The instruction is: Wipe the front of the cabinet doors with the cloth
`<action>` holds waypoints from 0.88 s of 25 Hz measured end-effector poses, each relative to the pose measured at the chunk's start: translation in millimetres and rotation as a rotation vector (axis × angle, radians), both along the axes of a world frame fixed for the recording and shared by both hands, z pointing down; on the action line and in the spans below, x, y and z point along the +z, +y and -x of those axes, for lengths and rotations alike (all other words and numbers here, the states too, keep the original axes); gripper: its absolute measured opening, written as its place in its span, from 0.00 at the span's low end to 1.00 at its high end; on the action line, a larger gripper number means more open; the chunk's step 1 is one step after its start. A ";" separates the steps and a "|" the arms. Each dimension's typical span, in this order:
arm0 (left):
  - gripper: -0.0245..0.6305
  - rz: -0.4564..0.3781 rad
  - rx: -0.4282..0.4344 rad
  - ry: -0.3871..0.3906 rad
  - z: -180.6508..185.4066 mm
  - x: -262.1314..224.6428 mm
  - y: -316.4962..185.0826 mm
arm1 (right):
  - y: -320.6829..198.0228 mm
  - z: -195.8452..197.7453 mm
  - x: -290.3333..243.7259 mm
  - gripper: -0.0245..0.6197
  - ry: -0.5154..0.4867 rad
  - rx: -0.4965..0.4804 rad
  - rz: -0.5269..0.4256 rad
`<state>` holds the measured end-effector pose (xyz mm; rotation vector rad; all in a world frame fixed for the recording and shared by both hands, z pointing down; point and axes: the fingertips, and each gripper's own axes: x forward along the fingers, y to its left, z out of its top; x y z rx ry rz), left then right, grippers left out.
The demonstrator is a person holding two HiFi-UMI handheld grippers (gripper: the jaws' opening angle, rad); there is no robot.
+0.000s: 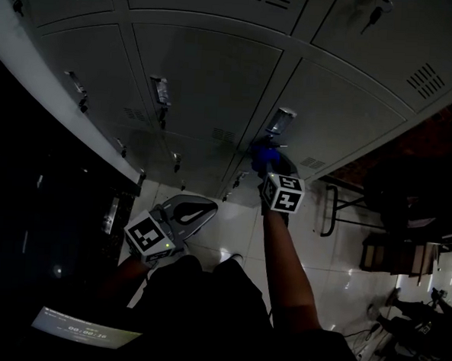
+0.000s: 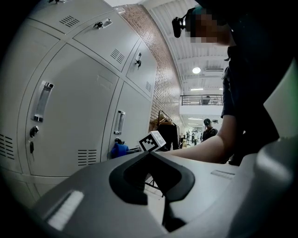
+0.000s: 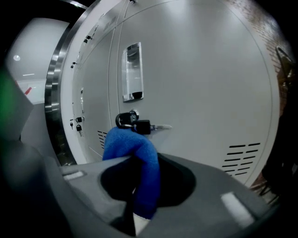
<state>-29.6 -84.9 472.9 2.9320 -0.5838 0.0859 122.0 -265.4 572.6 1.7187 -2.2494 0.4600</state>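
- Blue cloth (image 3: 128,144) sits clamped in the right gripper (image 3: 139,183), bunched ahead at the cabinet door (image 3: 200,83) below its key (image 3: 139,126), likely for rubbing.
- Left gripper (image 2: 156,162), jaws together and empty, hangs aside, unneeded.

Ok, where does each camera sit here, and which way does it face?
Head view: on the person's head, looking steeply down at the cabinet doors; left gripper, right gripper and right forearm show.
Left gripper view: on the left gripper, looking past its shut jaws along the doors; the right forearm shows.
Right gripper view: on the right gripper, facing one door's key; jaws shut on the cloth.
Shared: all three show that cloth.
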 end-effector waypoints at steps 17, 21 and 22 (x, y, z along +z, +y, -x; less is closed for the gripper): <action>0.04 -0.011 0.053 -0.016 -49.4 -1.5 1.2 | 21.1 -122.1 16.9 0.15 0.045 0.151 0.015; 0.04 -0.013 0.063 -0.018 -63.6 -2.7 4.6 | 27.9 -159.1 17.5 0.15 0.053 0.198 0.015; 0.04 -0.016 0.066 -0.015 -67.0 -4.0 5.2 | 29.3 -169.0 17.1 0.15 0.056 0.212 0.012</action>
